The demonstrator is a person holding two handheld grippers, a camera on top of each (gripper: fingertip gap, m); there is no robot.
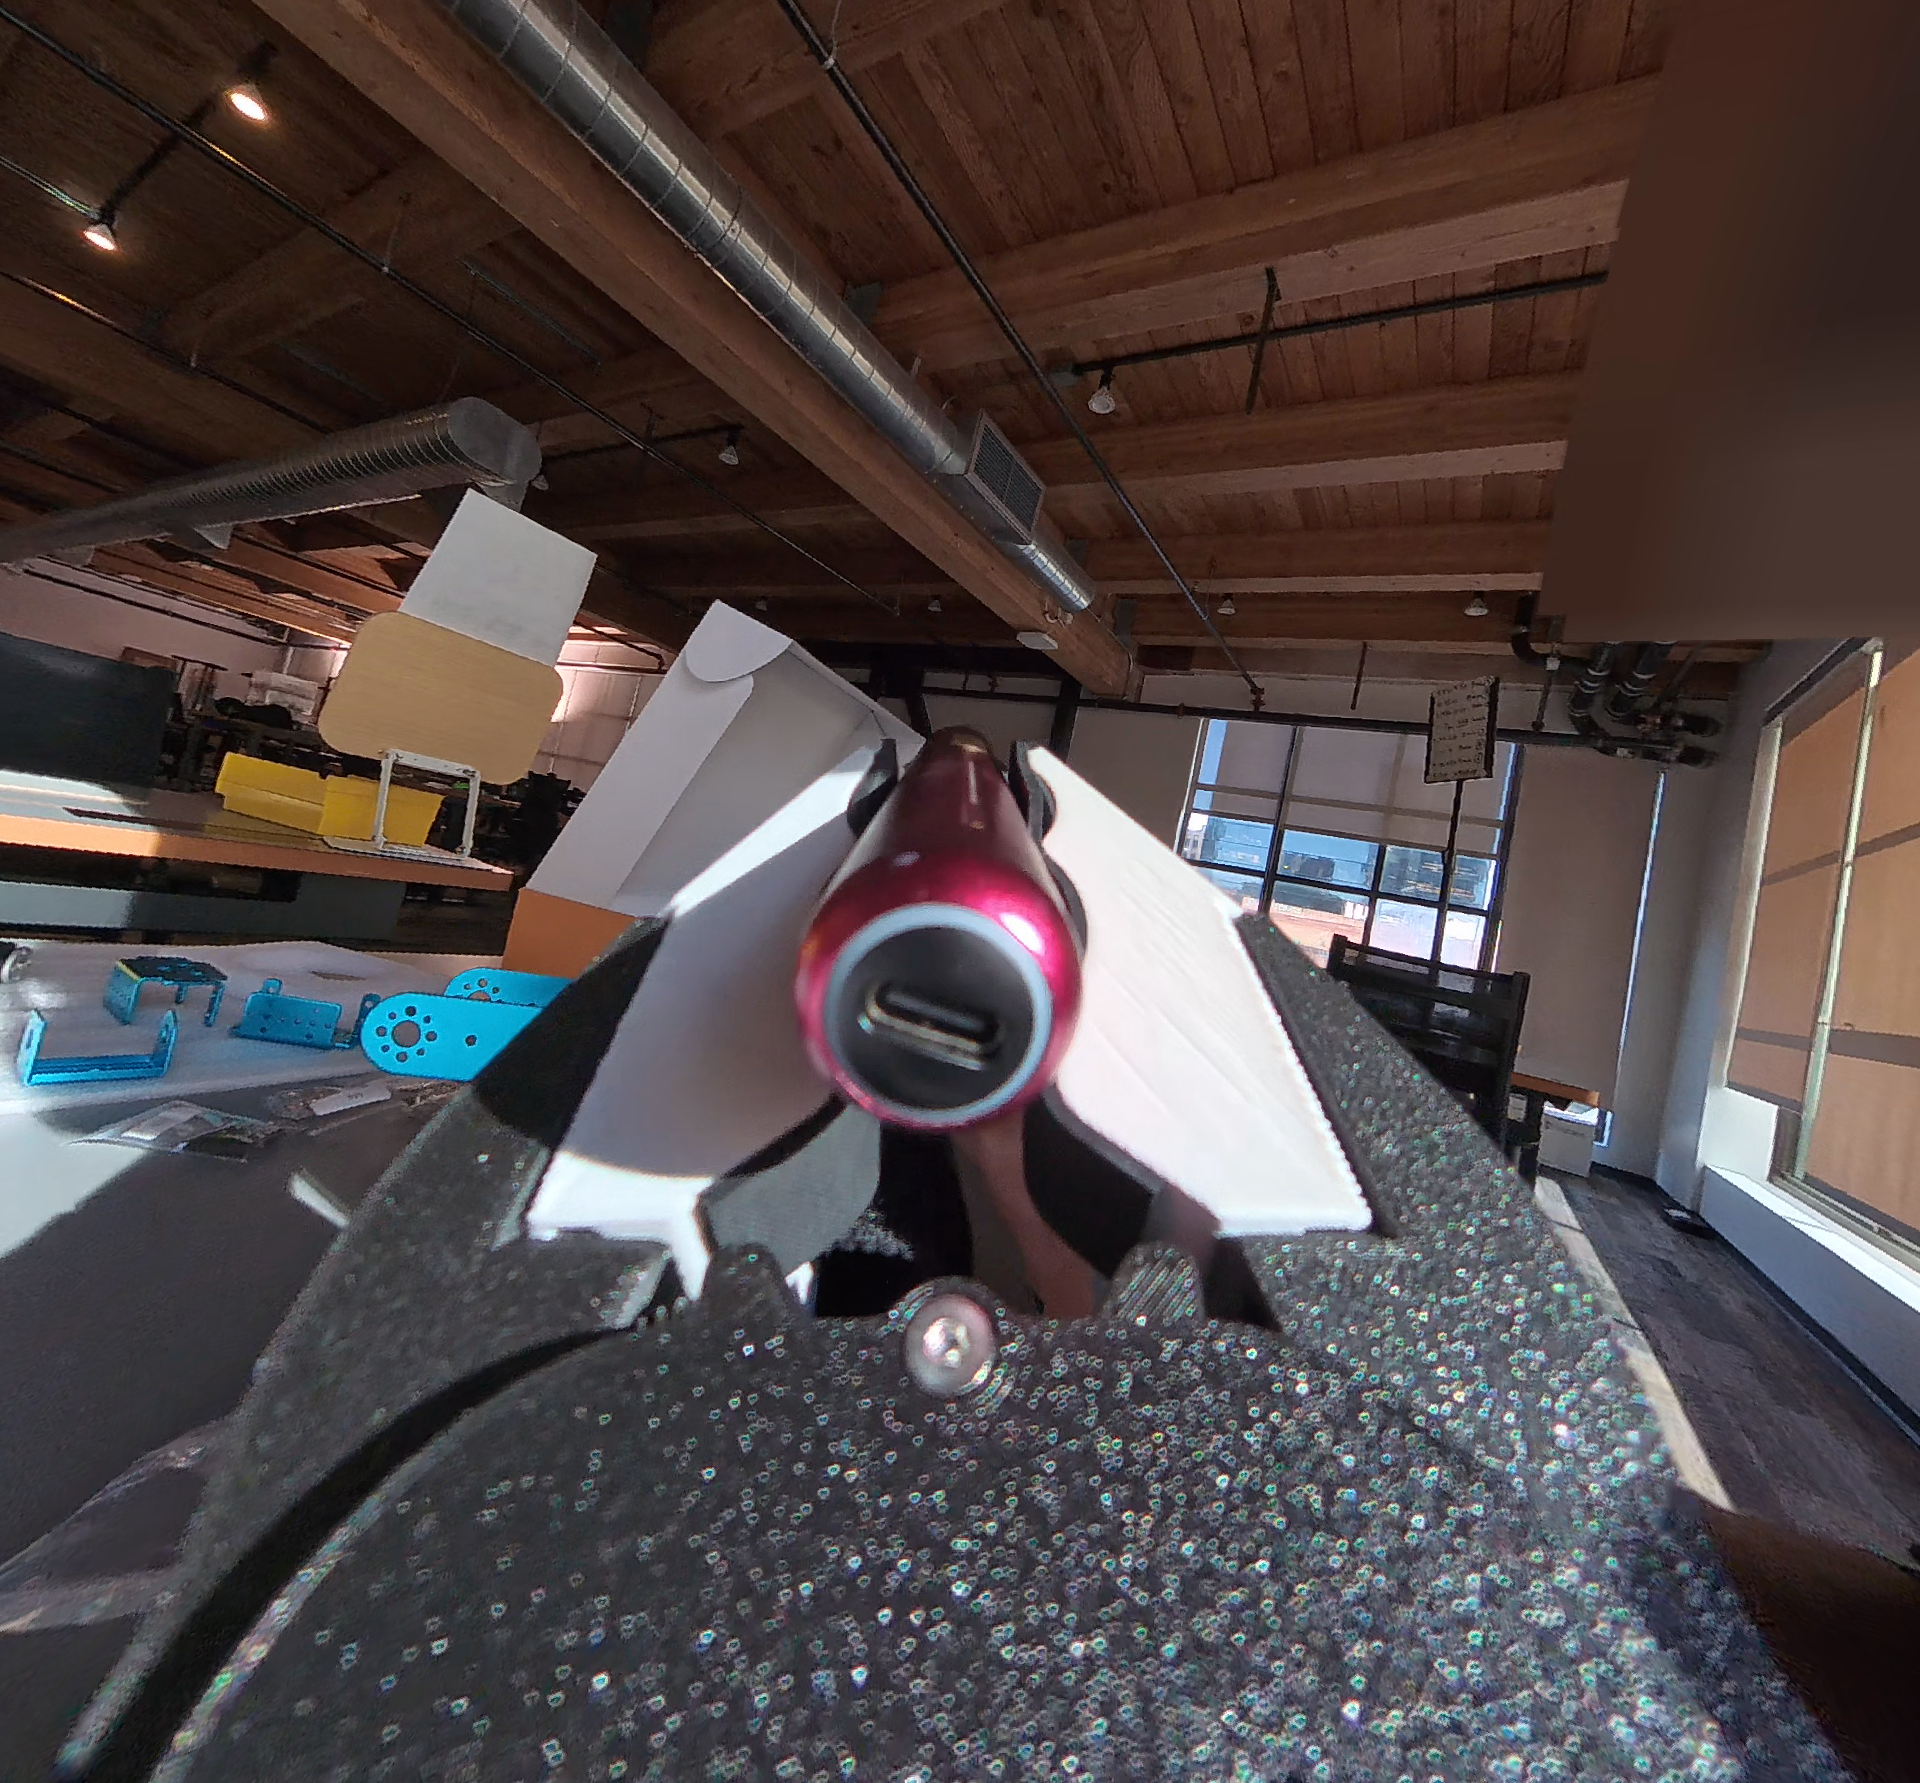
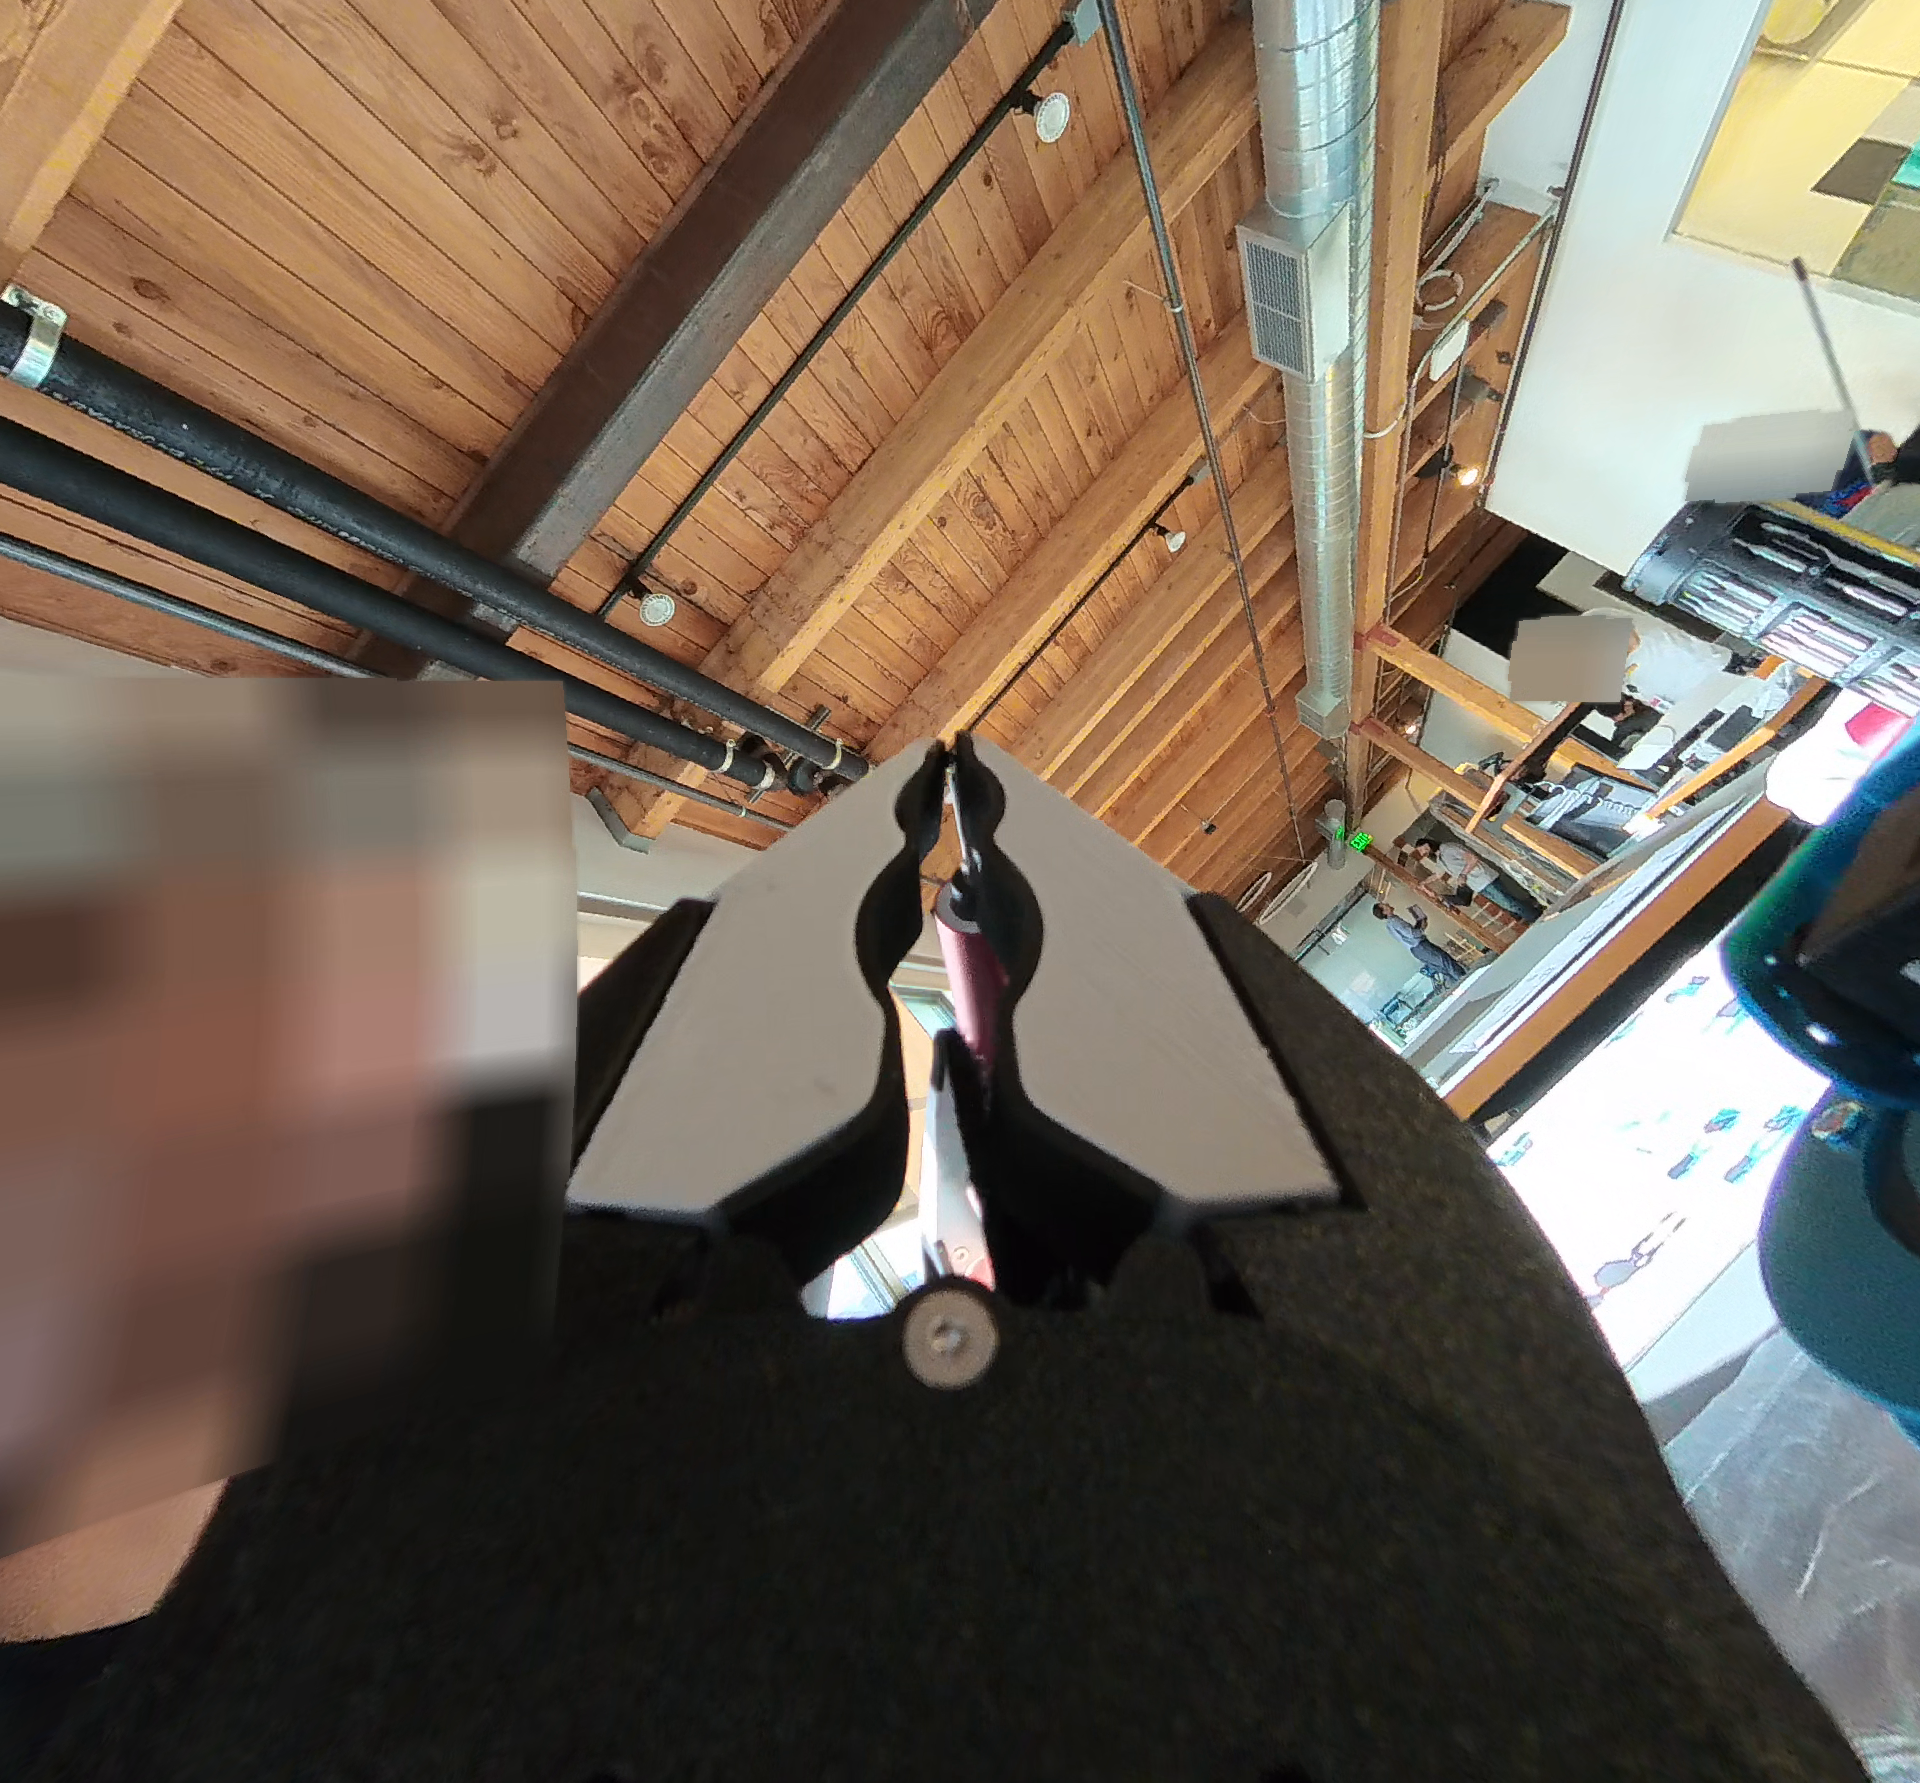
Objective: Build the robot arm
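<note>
My left gripper [image 1: 951, 759] is shut on a magenta metal pen-shaped tool [image 1: 940, 912]. The tool lies along the fingers, and its rear end with a socket faces the camera. Its brass-coloured front end pokes out past the fingertips. My right gripper [image 2: 951, 748] points up at the ceiling. Its tips are pinched on a thin metal bit [image 2: 961, 814] that sticks out of the same magenta tool [image 2: 971, 985]. The tool body shows through the gap between the fingers. A white finger [image 2: 948, 1172] of the other gripper shows below it.
Several blue metal brackets [image 1: 99, 1047] and a round blue plate [image 1: 416, 1032] lie on the table at the left. An open white box [image 1: 727, 746], a yellow bin [image 1: 322, 798] and a wooden board on a stand [image 1: 447, 694] are behind them. A teal and black device [image 2: 1829, 964] hangs at the right. Left tips to right tips: about 10 cm.
</note>
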